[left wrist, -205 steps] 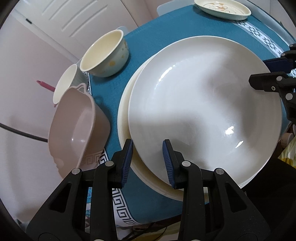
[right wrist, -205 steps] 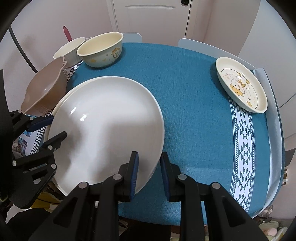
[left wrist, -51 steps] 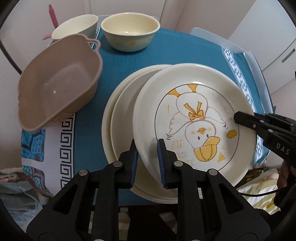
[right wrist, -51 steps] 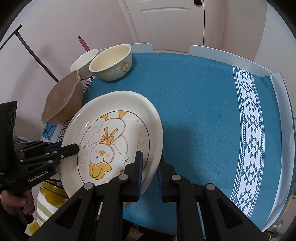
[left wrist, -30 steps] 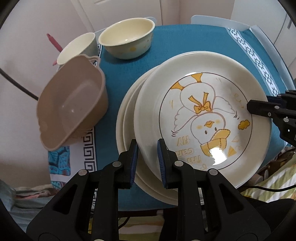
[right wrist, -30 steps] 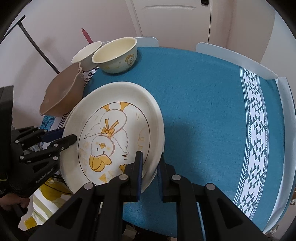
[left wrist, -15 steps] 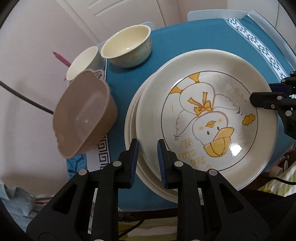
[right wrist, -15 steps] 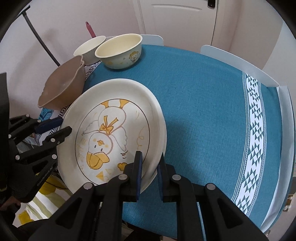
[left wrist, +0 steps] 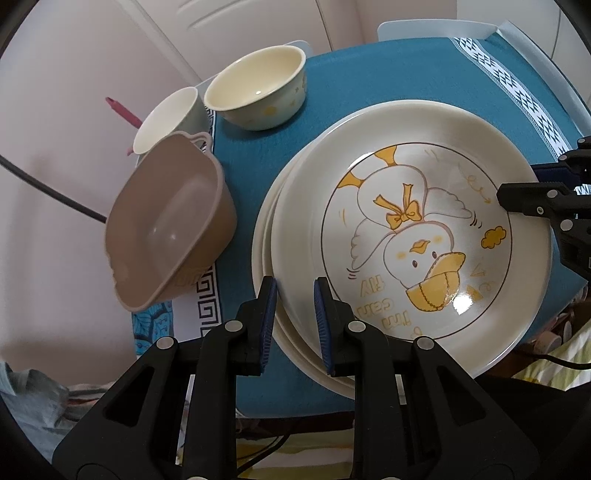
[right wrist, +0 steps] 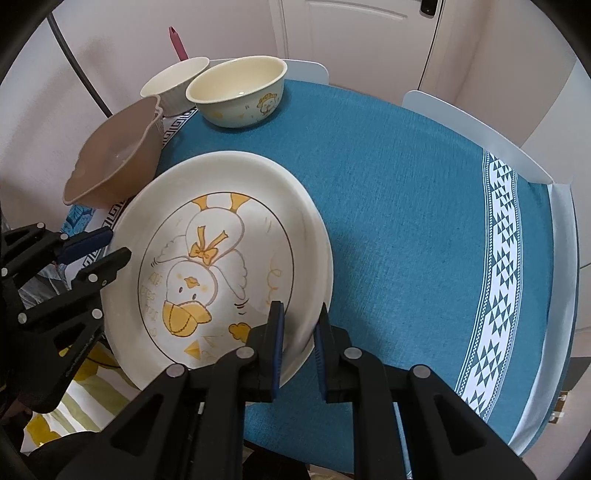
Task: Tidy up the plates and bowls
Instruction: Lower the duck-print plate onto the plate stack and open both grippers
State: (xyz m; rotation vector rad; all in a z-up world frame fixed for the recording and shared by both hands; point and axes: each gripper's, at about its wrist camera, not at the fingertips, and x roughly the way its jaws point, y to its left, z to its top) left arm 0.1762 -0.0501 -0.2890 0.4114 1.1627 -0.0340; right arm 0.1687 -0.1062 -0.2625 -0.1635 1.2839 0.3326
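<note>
My left tongs (left wrist: pixel 294 295) and right tongs (right wrist: pixel 298 325) each clench opposite rims of the duck plate (left wrist: pixel 410 236), which sits atop the plate stack (left wrist: pixel 264 243) on the counter (right wrist: pixel 406 192). Left view alone exposes the stacked rims beneath — right view alone shows the white door (right wrist: pixel 354 33). Teal cloth covers the counter; the cream bowl (right wrist: pixel 238 92) stands behind.

Looks like somebody's home, a small dining corner. The bench (right wrist: pixel 406 206) wears a teal woven cloth with white patterned borders. On it sits a cartoon duck plate (right wrist: pixel 218 266); beyond the plate are a cream bowl (right wrist: pixel 240 94), a white bowl (right wrist: pixel 173 85) and a tan plastic basin (right wrist: pixel 114 155). A white panelled door (right wrist: pixel 354 40) stands behind the bench, pale walls around it.
</note>
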